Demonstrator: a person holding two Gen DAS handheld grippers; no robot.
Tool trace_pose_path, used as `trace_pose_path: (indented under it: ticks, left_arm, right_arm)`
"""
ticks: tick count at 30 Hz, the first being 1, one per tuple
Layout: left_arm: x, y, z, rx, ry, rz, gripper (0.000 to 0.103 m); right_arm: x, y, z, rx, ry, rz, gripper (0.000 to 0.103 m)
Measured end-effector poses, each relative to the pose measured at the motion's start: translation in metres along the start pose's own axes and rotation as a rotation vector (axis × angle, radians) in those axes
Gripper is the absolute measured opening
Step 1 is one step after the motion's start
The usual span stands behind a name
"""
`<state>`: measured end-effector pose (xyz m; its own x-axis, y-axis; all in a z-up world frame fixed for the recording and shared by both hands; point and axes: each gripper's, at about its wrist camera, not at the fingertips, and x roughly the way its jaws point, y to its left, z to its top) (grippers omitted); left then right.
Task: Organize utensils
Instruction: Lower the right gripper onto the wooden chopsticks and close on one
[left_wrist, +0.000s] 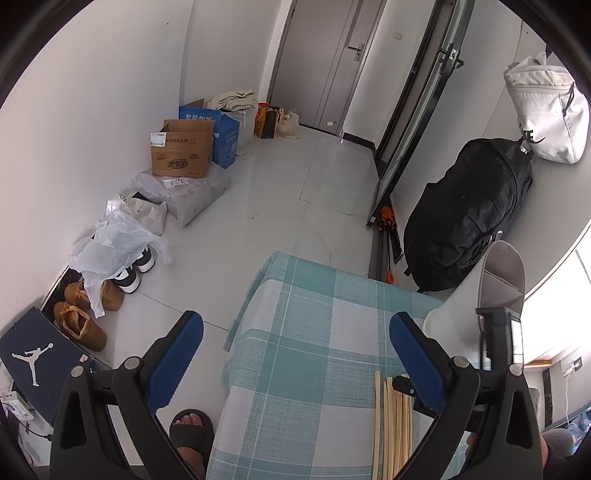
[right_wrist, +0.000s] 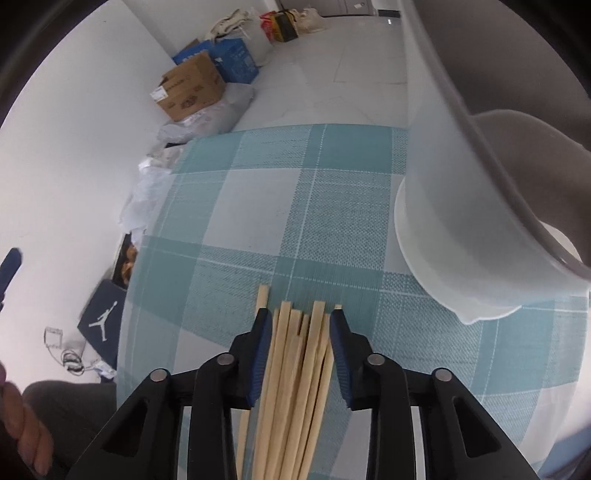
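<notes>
My right gripper clamped round chopsticks: blue pads squeeze bundle from both sides, one stick outside left pad. Bundle lies flat on checked cloth, tips pointing away from me. White holder just right of bundle, tilted, grey inside. My left gripper spread wide, nothing between pads, above cloth's left part; chopsticks beside its right finger.

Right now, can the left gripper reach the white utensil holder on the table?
Probably yes. The left gripper stands open over the checked tablecloth, and the white utensil holder is just beyond its right finger. Only the right gripper, closed around the chopsticks nearby, could crowd it.
</notes>
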<state>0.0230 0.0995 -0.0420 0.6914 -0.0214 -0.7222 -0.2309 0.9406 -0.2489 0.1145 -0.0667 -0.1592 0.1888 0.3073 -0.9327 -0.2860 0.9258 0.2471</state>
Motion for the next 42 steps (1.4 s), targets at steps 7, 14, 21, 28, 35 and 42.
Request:
trace_pose_path:
  ticks: [7, 14, 21, 28, 35, 42]
  left_arm:
    - [0.001, 0.012, 0.003, -0.031, 0.004, -0.010, 0.099]
    - [0.007, 0.012, -0.002, -0.020, 0.026, -0.005, 0.099]
    - [0.011, 0.011, -0.008, -0.019, 0.070, -0.014, 0.099]
    - [0.008, 0.004, -0.008, 0.036, 0.036, 0.027, 0.099]
    - [0.013, 0.006, -0.010, 0.034, 0.048, 0.034, 0.098]
    - [0.018, 0.002, -0.016, 0.050, 0.072, 0.045, 0.099]
  right_arm:
    - [-0.001, 0.000, 0.003, 0.012, -0.005, -0.048, 0.000]
    - [-0.028, -0.006, 0.001, 0.032, -0.102, 0.013, 0.000]
    - [-0.017, -0.010, 0.001, 0.014, -0.050, 0.051, 0.004]
    - [0.009, 0.012, 0.012, -0.065, 0.032, -0.077, 0.017]
    - [0.016, 0.019, 0.015, -0.112, 0.018, -0.164, 0.007]
    - [-0.004, 0.008, 0.011, -0.052, -0.076, -0.065, 0.006]
